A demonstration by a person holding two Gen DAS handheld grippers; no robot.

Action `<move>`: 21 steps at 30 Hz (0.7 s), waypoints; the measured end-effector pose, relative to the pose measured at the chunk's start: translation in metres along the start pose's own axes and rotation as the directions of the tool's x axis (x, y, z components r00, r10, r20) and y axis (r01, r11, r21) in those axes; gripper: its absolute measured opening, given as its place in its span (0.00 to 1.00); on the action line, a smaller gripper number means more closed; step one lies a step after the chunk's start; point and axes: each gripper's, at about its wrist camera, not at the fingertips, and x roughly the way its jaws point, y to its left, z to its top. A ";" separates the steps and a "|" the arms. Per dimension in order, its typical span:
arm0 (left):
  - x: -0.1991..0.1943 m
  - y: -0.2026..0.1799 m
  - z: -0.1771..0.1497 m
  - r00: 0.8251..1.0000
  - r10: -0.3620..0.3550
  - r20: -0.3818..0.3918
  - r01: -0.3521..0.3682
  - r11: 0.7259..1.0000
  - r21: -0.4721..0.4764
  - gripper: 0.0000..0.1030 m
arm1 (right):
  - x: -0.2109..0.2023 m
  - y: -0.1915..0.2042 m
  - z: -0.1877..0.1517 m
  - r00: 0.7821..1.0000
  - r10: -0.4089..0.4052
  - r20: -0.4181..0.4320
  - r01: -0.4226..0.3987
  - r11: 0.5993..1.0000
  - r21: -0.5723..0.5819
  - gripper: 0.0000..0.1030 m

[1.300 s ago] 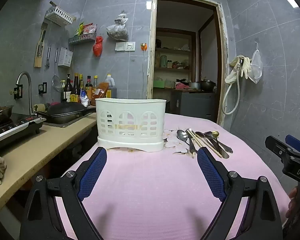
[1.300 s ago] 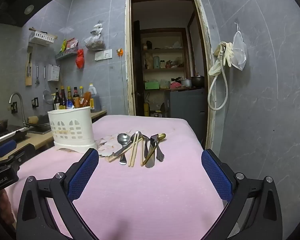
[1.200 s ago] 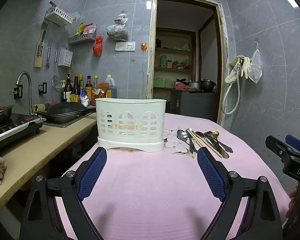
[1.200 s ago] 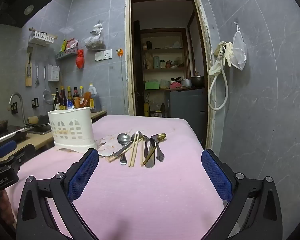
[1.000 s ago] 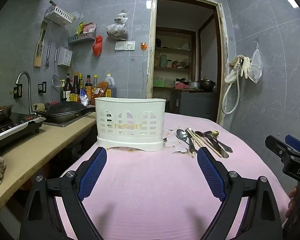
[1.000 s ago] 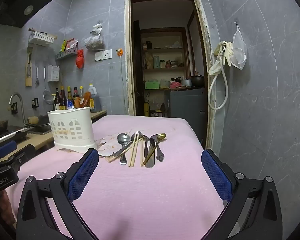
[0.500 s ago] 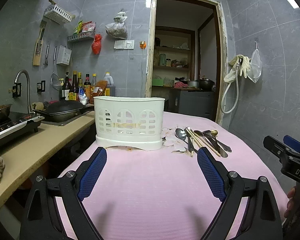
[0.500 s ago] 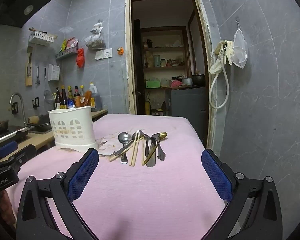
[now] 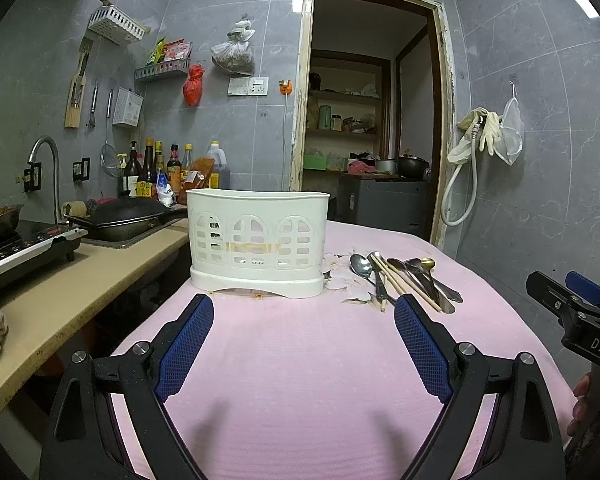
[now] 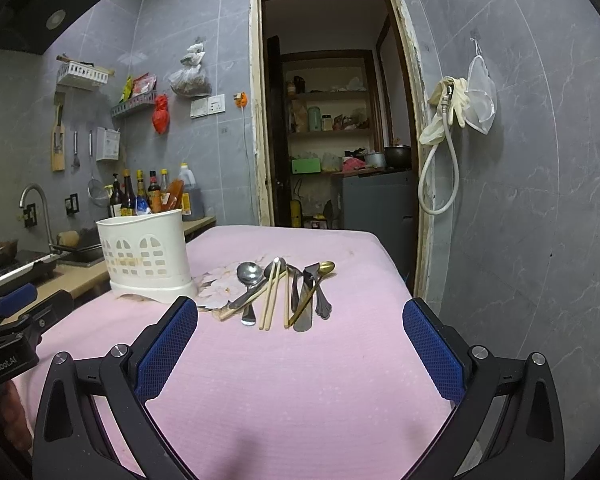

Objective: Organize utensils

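A white plastic utensil holder (image 9: 258, 242) stands on the pink tablecloth (image 9: 300, 360); it also shows in the right wrist view (image 10: 146, 256). To its right lies a row of utensils (image 9: 404, 278): silver spoons, wooden chopsticks and a gold spoon, also in the right wrist view (image 10: 284, 292). My left gripper (image 9: 304, 320) is open and empty, short of the holder. My right gripper (image 10: 300, 322) is open and empty, just short of the utensils' handles. Each gripper shows at the edge of the other's view.
A kitchen counter (image 9: 80, 292) with a wok, stove and sauce bottles (image 9: 160, 172) runs along the left. A doorway (image 10: 336, 140) opens behind the table. The grey tiled wall (image 10: 520, 200) with a hanging hose stands close on the right.
Both grippers have edged slightly forward toward the holder and utensils. Both stay open and empty.
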 end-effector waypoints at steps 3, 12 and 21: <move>0.000 0.000 0.000 1.000 -0.001 -0.001 0.001 1.000 -0.001 0.86 | 0.000 0.000 0.000 1.000 0.001 -0.003 -0.001 1.000 -0.001 1.00; -0.001 0.001 -0.001 1.000 -0.002 -0.001 0.002 1.000 -0.001 0.86 | 0.001 0.000 -0.003 1.000 0.000 -0.006 0.000 1.000 0.001 1.00; 0.000 0.000 -0.001 1.000 -0.001 -0.003 0.001 1.000 -0.002 0.86 | 0.003 0.002 -0.006 1.000 0.000 -0.009 0.000 1.000 0.000 1.00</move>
